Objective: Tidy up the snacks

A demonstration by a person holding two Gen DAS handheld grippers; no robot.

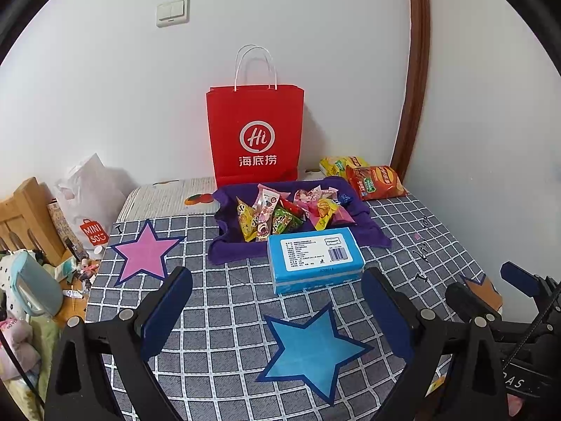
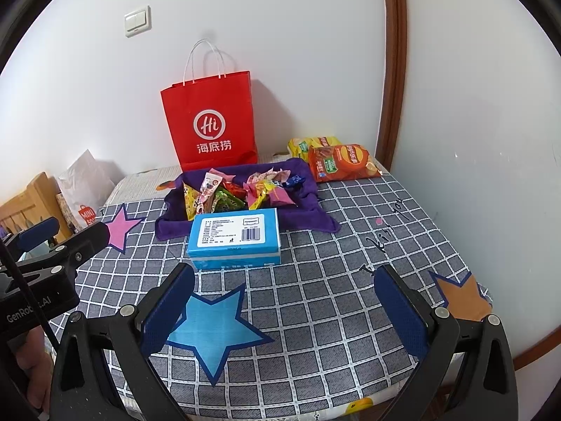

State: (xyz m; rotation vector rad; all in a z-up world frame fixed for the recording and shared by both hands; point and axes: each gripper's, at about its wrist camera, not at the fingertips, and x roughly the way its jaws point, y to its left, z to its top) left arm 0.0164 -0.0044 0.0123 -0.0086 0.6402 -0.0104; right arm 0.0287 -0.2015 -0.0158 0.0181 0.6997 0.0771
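Several small wrapped snacks (image 1: 280, 215) lie piled on a purple cloth (image 1: 231, 245) on the checked table; they also show in the right wrist view (image 2: 238, 193). A blue box (image 1: 313, 258) (image 2: 235, 238) lies just in front of the cloth. An orange chip bag (image 1: 377, 180) (image 2: 342, 161) and a yellow bag (image 1: 338, 165) (image 2: 301, 144) lie at the back right. A red paper bag (image 1: 254, 133) (image 2: 212, 122) stands against the wall. My left gripper (image 1: 277, 315) is open and empty over the blue star (image 1: 312, 351). My right gripper (image 2: 284, 312) is open and empty, short of the box.
A pink star (image 1: 143, 251), a blue star (image 2: 210, 329) and an orange star (image 2: 463, 294) mark the tablecloth (image 1: 217, 301). A white Miniso bag (image 1: 89, 203), a wooden bed frame (image 1: 21, 217) and clutter lie left of the table. The wall stands behind and to the right.
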